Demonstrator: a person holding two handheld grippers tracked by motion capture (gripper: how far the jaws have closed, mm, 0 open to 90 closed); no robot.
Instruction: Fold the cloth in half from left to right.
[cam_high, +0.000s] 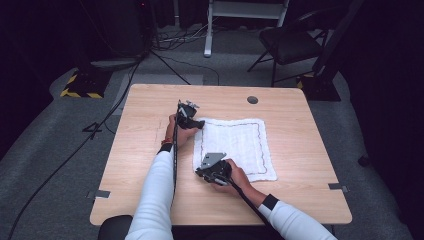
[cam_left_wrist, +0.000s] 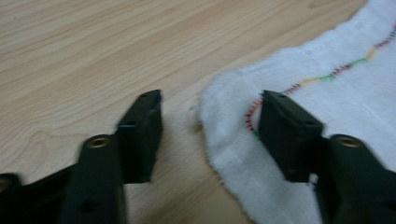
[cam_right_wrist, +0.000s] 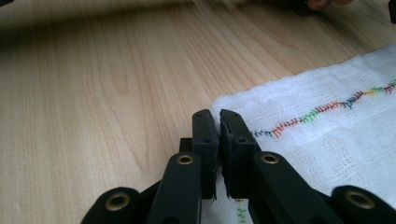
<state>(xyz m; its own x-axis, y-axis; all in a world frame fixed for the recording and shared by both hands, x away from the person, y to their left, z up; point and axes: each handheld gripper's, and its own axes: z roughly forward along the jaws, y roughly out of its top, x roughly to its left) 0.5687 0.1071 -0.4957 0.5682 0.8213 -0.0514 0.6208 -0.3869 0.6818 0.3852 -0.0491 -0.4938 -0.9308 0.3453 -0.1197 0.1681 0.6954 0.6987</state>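
Note:
A white towel with a coloured stitched border lies flat on the wooden table. At the towel's far left corner sits my left gripper. Seen from the left gripper view, the left gripper has its jaws apart, with the corner of the towel lying between them and untouched by the pads. The right gripper is at the near left corner. Through the right gripper view, the right gripper has its jaws pinched together on the edge of the towel.
A round cable hole is in the table's far side. Beyond the table stand a dark chair and a white stand, with cables across the floor. Bare wood runs left of the towel.

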